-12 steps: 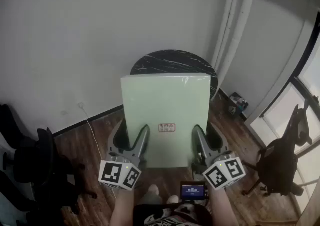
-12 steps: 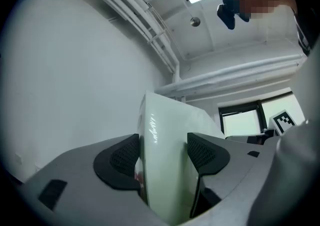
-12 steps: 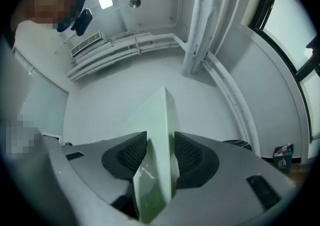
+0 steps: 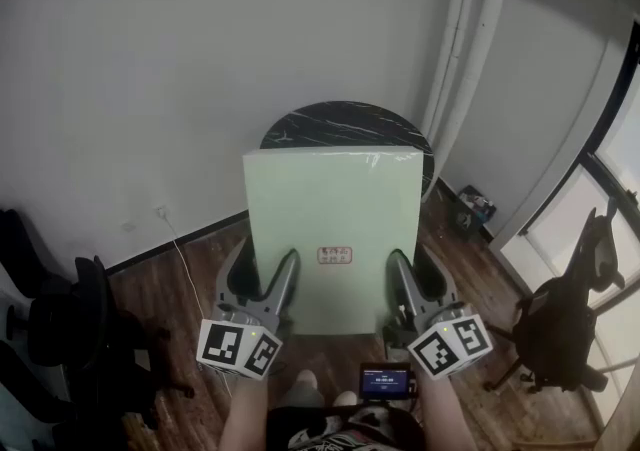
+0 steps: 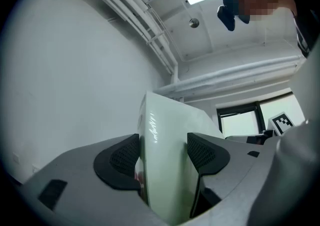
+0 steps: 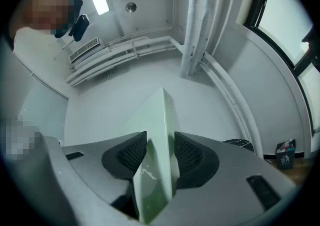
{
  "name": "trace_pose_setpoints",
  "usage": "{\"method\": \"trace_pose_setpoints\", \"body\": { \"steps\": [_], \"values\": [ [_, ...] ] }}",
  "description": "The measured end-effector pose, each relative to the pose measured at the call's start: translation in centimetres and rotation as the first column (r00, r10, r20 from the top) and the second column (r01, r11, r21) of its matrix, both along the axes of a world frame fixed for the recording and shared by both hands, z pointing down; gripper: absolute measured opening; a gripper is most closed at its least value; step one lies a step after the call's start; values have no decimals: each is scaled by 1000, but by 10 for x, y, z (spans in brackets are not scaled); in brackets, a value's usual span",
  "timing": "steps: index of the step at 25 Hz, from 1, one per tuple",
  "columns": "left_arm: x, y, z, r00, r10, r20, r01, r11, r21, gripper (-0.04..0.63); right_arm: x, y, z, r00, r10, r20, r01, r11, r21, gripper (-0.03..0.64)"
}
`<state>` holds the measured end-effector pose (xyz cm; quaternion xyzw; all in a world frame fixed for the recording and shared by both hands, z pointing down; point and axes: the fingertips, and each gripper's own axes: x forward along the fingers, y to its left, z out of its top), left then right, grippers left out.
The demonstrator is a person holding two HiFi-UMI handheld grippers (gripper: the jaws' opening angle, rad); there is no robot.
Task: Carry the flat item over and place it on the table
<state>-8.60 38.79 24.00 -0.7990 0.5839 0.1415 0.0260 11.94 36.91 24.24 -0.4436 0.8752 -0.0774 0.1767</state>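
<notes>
Both pairs of jaws are clenched on the near edge of the pale green board [image 4: 333,209]: the left gripper [image 4: 262,265] takes its lower left part and the right gripper [image 4: 412,261] its lower right part. The board fills the middle of the head view, and its far edge covers the near side of the round dark table [image 4: 345,122] at upper centre. I cannot tell whether it touches. For a good placing, I think the board should go level, further over the table top, then down flat, and the jaws should release only once it rests.

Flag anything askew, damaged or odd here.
Nothing stands out. The green panel looks intact and is held fairly square. The left gripper and right gripper clamp its near edge, in line with the round black table.
</notes>
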Motion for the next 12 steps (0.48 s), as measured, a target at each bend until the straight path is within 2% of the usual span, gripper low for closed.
{"method": "trace_pose_setpoints", "body": {
  "steps": [12],
  "values": [
    [15,-18,6,1000,22,-19,-22,1000,-14,311,16,-14,2,999,18,-36,-17,1000,17,155]
  ]
}}
